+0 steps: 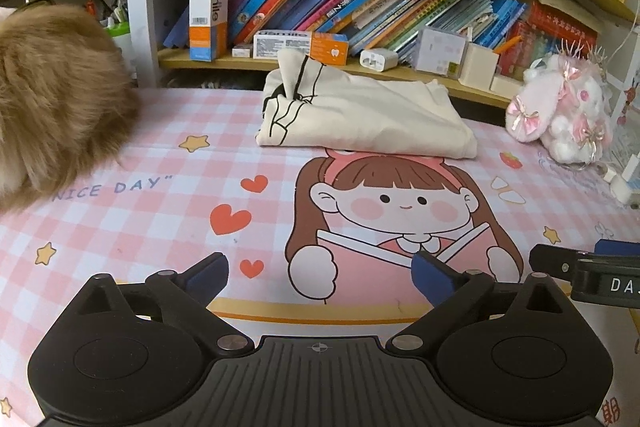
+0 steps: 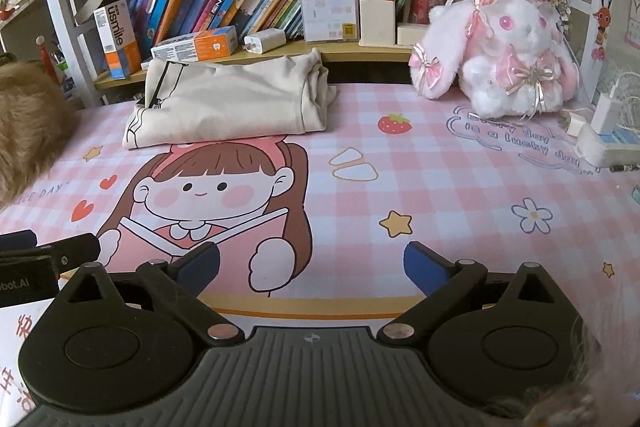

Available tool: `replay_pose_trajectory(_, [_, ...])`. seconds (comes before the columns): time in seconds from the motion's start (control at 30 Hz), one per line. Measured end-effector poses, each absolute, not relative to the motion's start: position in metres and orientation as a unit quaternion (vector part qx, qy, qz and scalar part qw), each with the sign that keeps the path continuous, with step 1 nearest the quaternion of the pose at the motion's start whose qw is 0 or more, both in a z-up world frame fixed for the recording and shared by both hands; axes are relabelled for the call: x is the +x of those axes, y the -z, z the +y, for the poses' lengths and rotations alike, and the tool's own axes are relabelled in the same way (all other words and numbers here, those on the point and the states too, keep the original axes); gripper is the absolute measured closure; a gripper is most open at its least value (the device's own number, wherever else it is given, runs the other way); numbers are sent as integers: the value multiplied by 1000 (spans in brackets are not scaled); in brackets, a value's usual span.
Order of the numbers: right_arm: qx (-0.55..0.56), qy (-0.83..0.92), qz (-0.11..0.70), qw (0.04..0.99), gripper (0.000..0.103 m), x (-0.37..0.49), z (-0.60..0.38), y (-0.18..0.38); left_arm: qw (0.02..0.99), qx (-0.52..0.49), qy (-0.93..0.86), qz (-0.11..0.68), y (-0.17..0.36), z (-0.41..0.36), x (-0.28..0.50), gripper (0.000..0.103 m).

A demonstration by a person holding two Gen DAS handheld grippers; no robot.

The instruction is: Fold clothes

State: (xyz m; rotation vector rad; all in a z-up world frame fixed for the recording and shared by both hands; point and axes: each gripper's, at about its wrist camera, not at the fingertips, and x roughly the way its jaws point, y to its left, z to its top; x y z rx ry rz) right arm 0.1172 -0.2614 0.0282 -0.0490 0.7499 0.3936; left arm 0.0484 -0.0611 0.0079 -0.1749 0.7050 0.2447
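Both grippers stand with their jaws spread wide and nothing between them: the left gripper point(image 1: 320, 277) and the right gripper point(image 2: 312, 267) hang side by side over the near part of the pink checked mat point(image 1: 160, 211), angled down at it. The cream garment point(image 1: 372, 115) lies at the far edge of the mat, just in front of the low bookshelf point(image 1: 224, 61), well apart from both sets of pads.

It already looks folded into a thick rectangle (several layers show at its right edge in the right wrist view), so the step in hand is most likely a release and a check, or a last tidy. To do that well, I would leave the bundle flat, press stray corners in from the sides instead of lifting, and keep clear of the plush rabbit point(image 2: 500, 67) and the furry brown thing point(image 1: 52, 99) at either end.

Its long axis runs left to right, roughly along the shelf; the end with the black printed lines points left, the stacked folds point right.
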Motion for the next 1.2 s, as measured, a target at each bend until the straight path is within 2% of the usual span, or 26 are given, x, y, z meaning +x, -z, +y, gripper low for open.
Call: replay_pose_trajectory(1.2, [-38, -185, 374, 908, 3, 120, -257, -22, 925, -78, -117, 353, -5, -63, 52, 2])
